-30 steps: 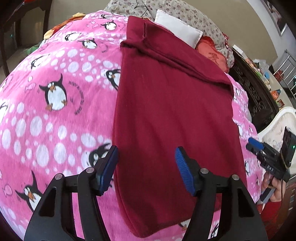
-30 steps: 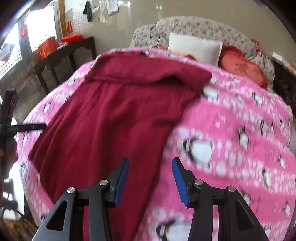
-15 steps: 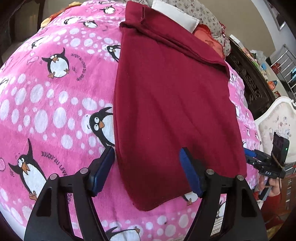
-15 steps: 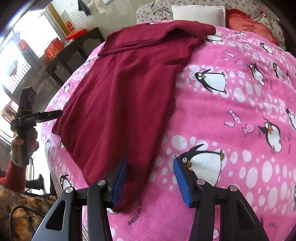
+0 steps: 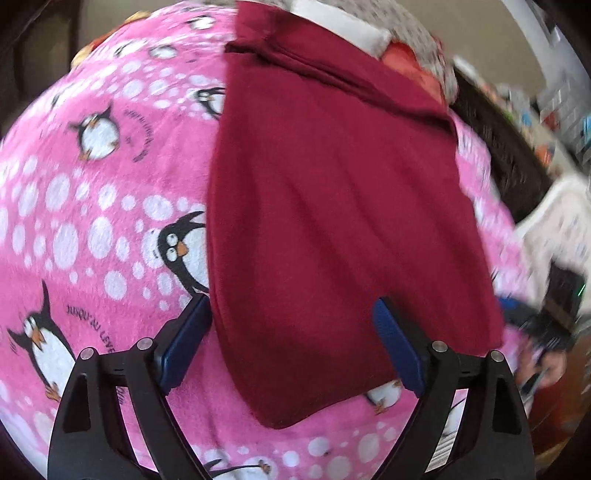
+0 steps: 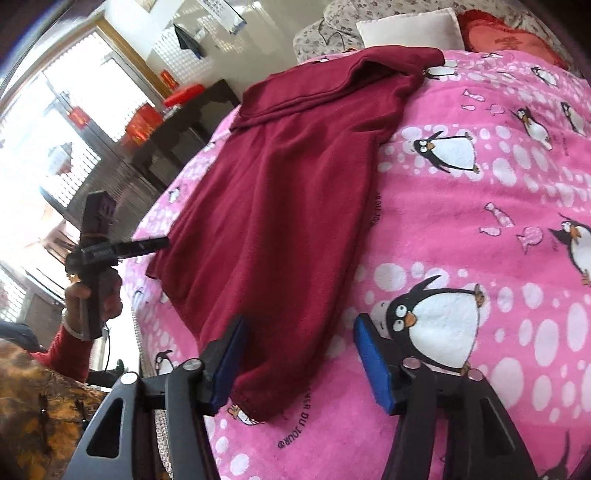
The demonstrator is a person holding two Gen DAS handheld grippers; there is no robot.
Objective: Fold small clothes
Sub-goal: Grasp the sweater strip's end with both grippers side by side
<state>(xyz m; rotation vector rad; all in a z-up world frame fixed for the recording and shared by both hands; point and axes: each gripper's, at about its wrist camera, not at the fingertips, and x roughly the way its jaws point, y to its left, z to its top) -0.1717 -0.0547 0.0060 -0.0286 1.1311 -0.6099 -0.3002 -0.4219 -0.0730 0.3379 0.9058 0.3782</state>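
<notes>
- So both grippers are coming down lower over the near hem of the dark red garment (image 5: 332,221) compared to a second ago, and the bed's far end is sliding out of the top of both views.
- Left gripper (image 5: 291,339) is spreading its jaws wider right now. The garment's near left corner is sitting between the blue pads (image 5: 184,343), but nothing is pinched, so it's released.
- Right gripper (image 6: 299,365) is opening too, noticeably wider than a moment back. The other near corner of the hem is lying between its jaws, again with no grip on it.
- The garment itself isn't shifting: it's lying flat on the pink penguin blanket (image 5: 74,221), running from the blanket's near edge up toward the pillows (image 6: 410,26), with its far end already doubled over.
- My read: the hands are lining up to pinch both hem corners and carry them toward the far end for the next fold. No grab yet though.
- In the right wrist view the left hand (image 6: 92,295) is hovering off the blanket's left edge.
</notes>
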